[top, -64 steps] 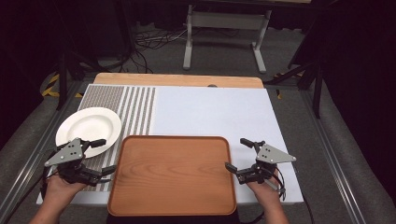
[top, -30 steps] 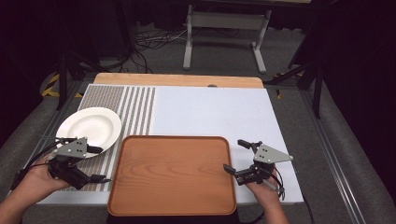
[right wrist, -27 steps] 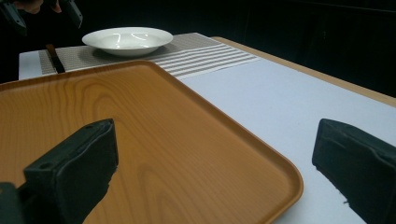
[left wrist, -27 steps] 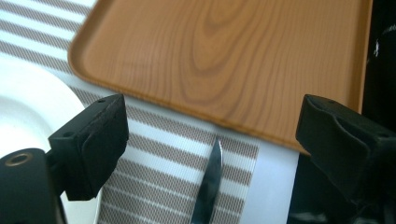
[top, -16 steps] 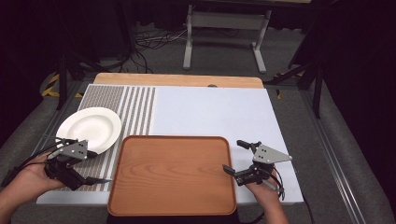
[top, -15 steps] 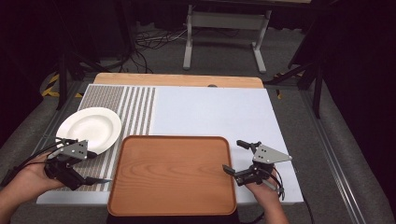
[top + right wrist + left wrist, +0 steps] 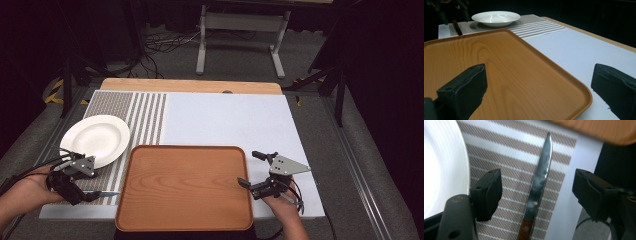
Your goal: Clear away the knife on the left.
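Steel-bladed knife (image 7: 541, 172) with a brown wooden handle lies flat just left of the wooden tray (image 7: 185, 185), stiff, thin and slippery, best pinched at its handle; left tongs (image 7: 536, 192) straddle it, closing but untouching, right tongs (image 7: 539, 92) wide.

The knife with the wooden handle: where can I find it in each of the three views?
High view: the knife lies at lower left on the striped placemat, by the left gripper.
Left gripper view: centre, blade pointing up, between the open jaws, untouched.
Right gripper view: far upper left, only a dark handle end, hard to identify.
Shared landmark: the white plate.
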A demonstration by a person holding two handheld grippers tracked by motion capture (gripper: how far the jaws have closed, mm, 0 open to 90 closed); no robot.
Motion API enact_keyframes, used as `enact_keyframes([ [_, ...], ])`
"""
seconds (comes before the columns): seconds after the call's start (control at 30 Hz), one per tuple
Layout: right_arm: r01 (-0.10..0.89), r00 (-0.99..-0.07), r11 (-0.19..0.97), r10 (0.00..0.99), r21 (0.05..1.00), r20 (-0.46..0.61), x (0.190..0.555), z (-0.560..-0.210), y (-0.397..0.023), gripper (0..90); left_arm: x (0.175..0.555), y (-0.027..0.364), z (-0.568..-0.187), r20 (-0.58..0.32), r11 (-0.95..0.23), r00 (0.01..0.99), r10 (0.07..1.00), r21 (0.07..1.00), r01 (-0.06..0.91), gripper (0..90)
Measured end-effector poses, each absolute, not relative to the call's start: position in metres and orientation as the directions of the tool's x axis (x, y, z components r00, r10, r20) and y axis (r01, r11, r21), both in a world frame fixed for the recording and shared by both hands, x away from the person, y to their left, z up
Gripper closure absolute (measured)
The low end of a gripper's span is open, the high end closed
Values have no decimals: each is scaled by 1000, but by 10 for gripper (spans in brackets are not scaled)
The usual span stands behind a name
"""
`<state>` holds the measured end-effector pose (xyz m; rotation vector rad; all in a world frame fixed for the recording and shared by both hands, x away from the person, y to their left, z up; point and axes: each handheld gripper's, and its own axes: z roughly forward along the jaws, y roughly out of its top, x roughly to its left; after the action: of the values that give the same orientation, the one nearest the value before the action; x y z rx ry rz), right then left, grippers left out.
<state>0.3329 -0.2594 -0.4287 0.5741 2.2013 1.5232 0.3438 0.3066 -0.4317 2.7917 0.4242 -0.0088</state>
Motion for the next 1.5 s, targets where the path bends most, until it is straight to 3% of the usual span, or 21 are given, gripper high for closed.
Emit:
enact_keyframes([
  [0.23, 104, -850, 320, 520, 942, -83, 333, -429, -258, 11, 345, 308, -438, -49, -948, 971, 234, 209, 239, 296],
  [0.77, 104, -863, 331, 498, 938, -80, 333, -431, -255, 11, 349, 315, -445, -20, -994, 995, 96, 42, 96, 521],
  [1.23, 107, -869, 335, 489, 936, -76, 333, -432, -254, 10, 347, 318, -448, 16, -1000, 1000, 27, -15, 27, 768],
  [1.5, 111, -871, 339, 485, 934, -73, 333, -432, -253, 10, 346, 317, -448, 17, -1000, 1000, 20, -21, 20, 776],
])
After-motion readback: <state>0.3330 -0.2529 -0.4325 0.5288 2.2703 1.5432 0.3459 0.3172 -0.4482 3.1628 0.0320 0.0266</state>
